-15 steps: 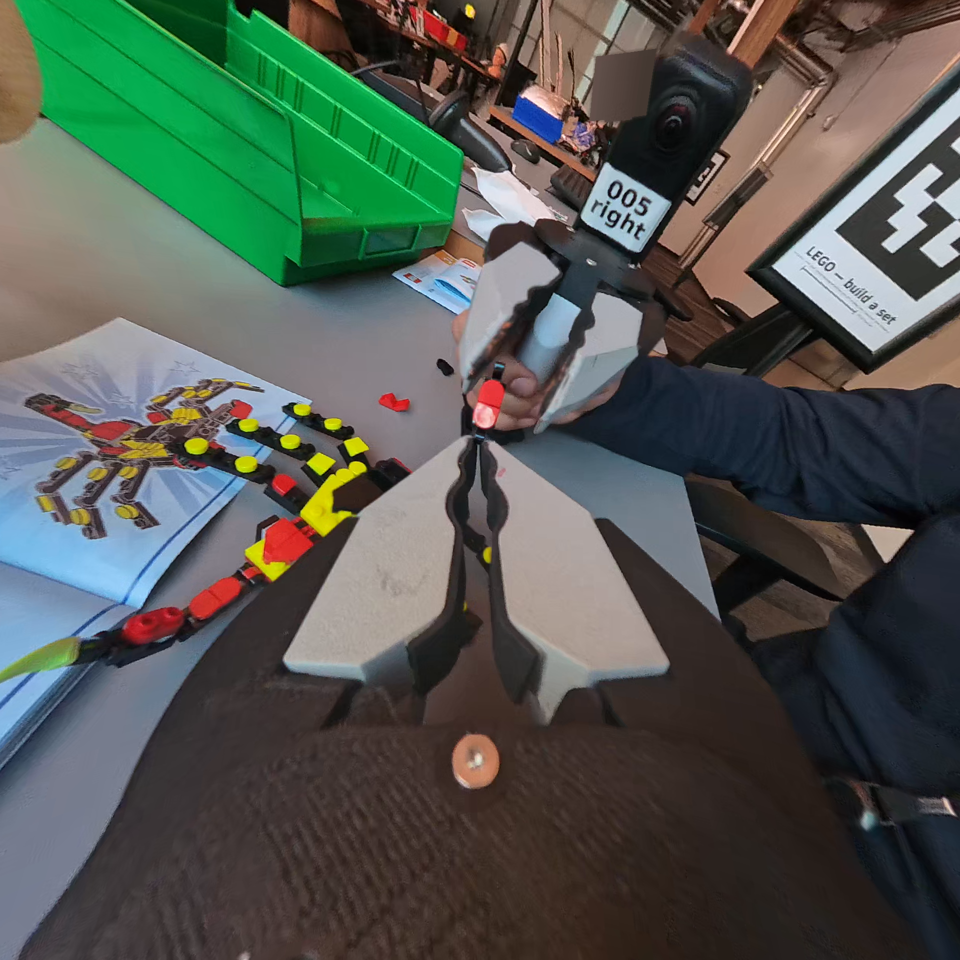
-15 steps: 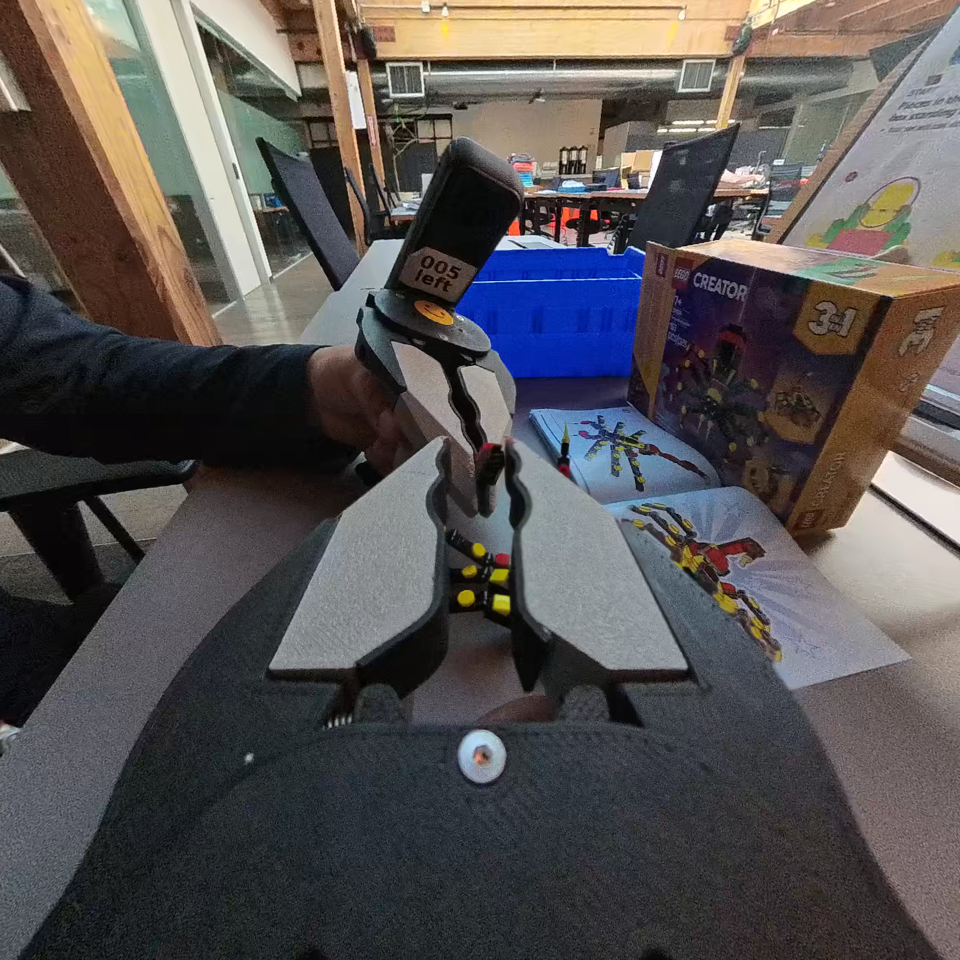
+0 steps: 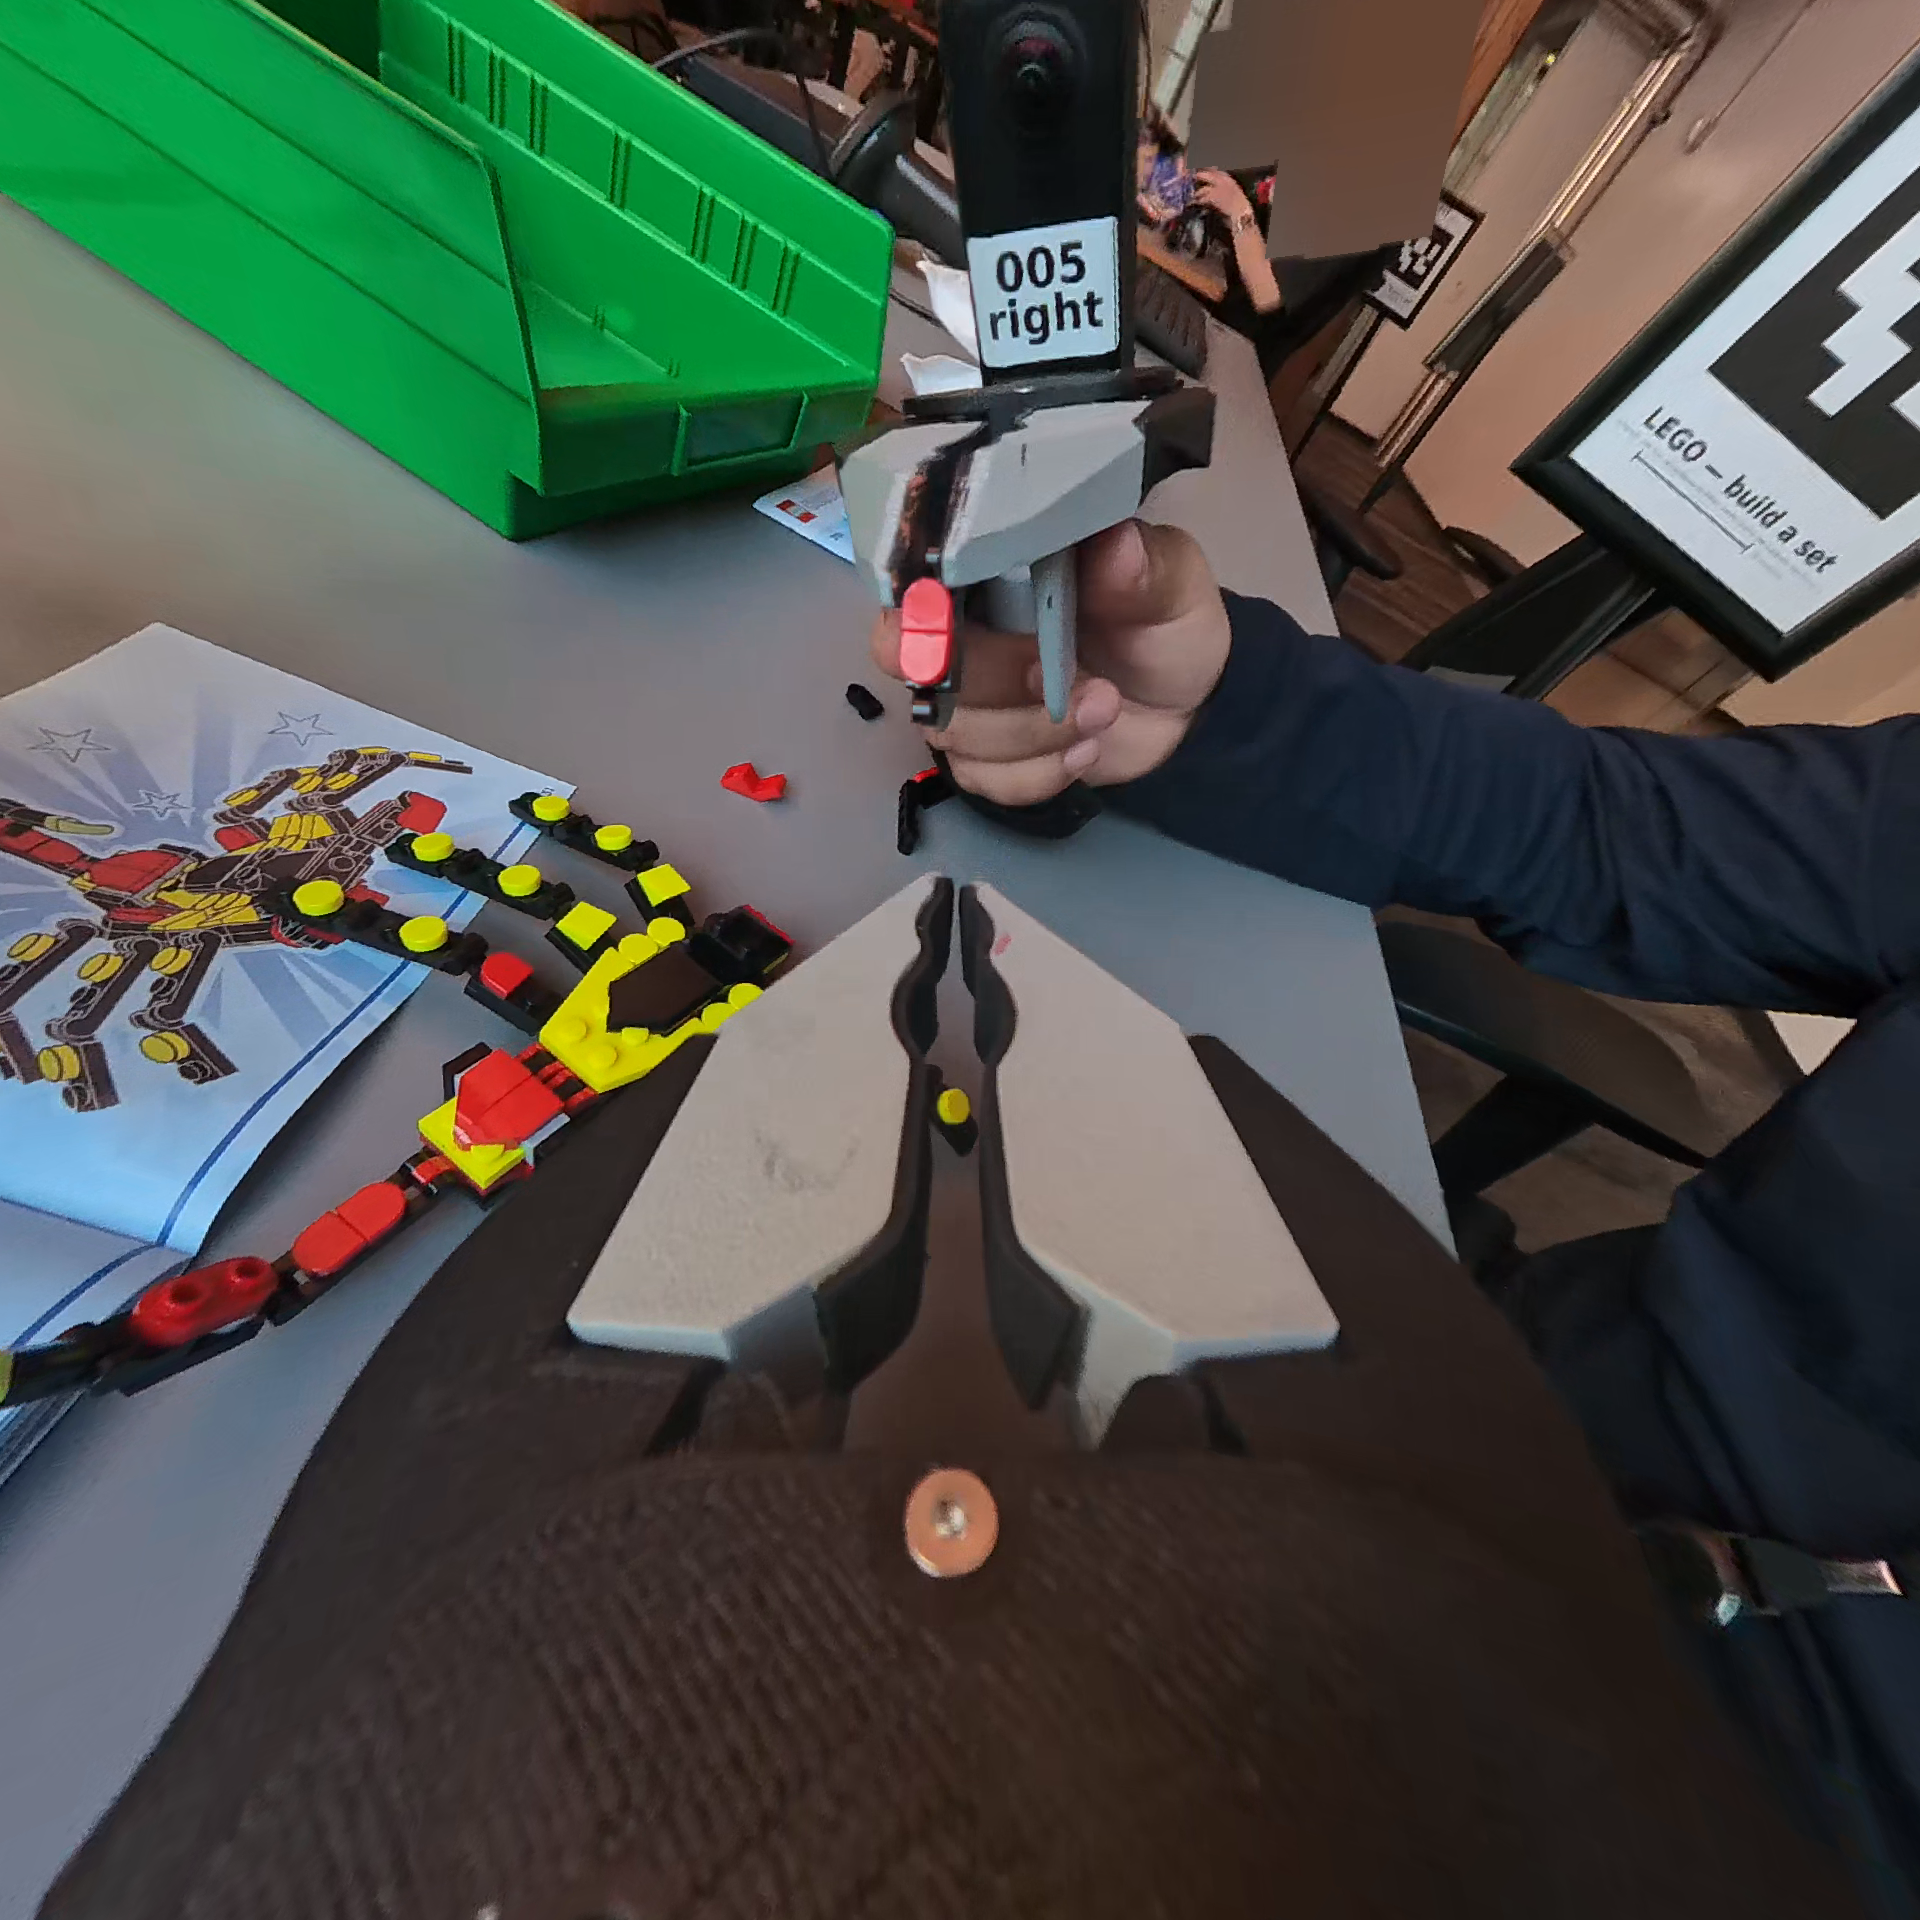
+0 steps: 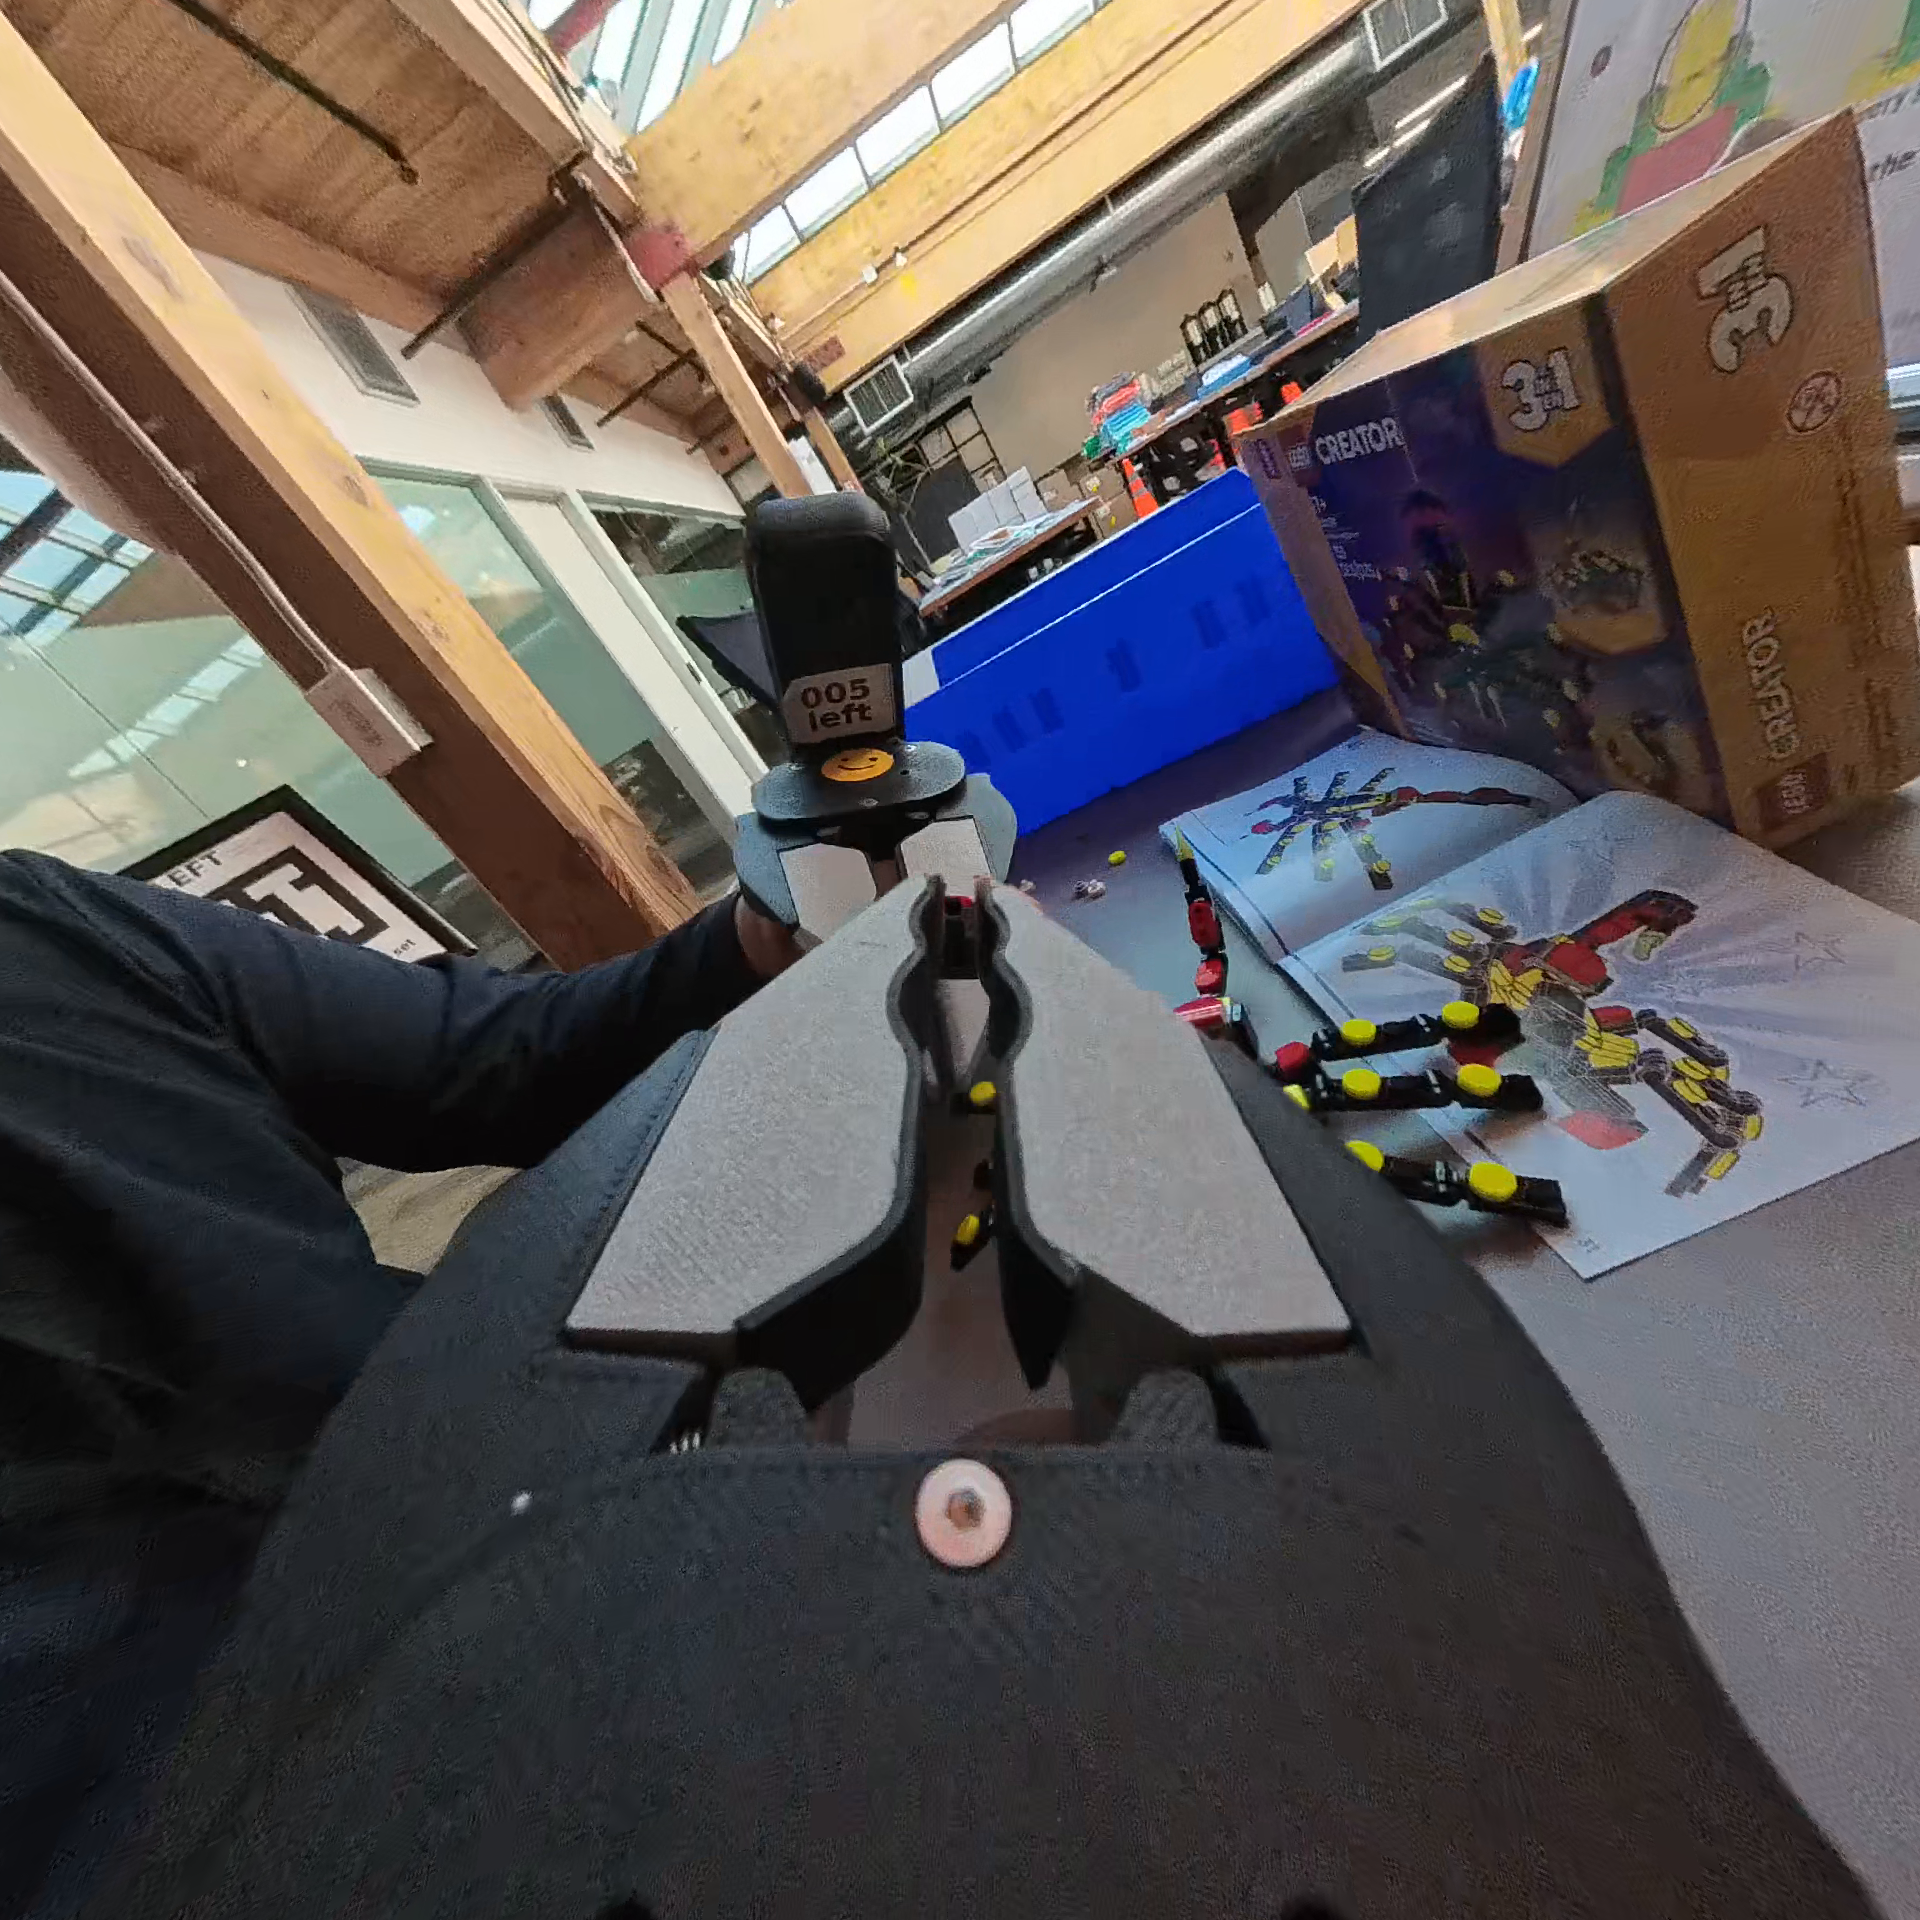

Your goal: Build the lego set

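— Left wrist view: swung upright since half a second ago, right gripper (image 3: pixel 928 649) farther off, pinching a red-and-black piece (image 3: pixel 925 636) above the grey table (image 3: pixel 665 644).
— Room there?
— Bare table past the left gripper (image 3: pixel 954 896), table edge close on the right; green bin (image 3: pixel 436 239) well behind. Left jaws nearly together, nothing between the tips. Studded scorpion model (image 3: pixel 582 1023) flat beside a glossy booklet (image 3: pixel 187 914), loose red piece (image 3: pixel 754 781) near.
— Right wrist view?
— Tilted now. Right gripper (image 4: pixel 958 909) clamped on that piece (image 4: pixel 962 925), just before the left gripper (image 4: pixel 883 883). Black legs (image 4: pixel 1413 1086) with yellow studs on the booklet (image 4: pixel 1662 1039); cardboard box (image 4: pixel 1621 499) and blue bin (image 4: pixel 1122 644) behind.
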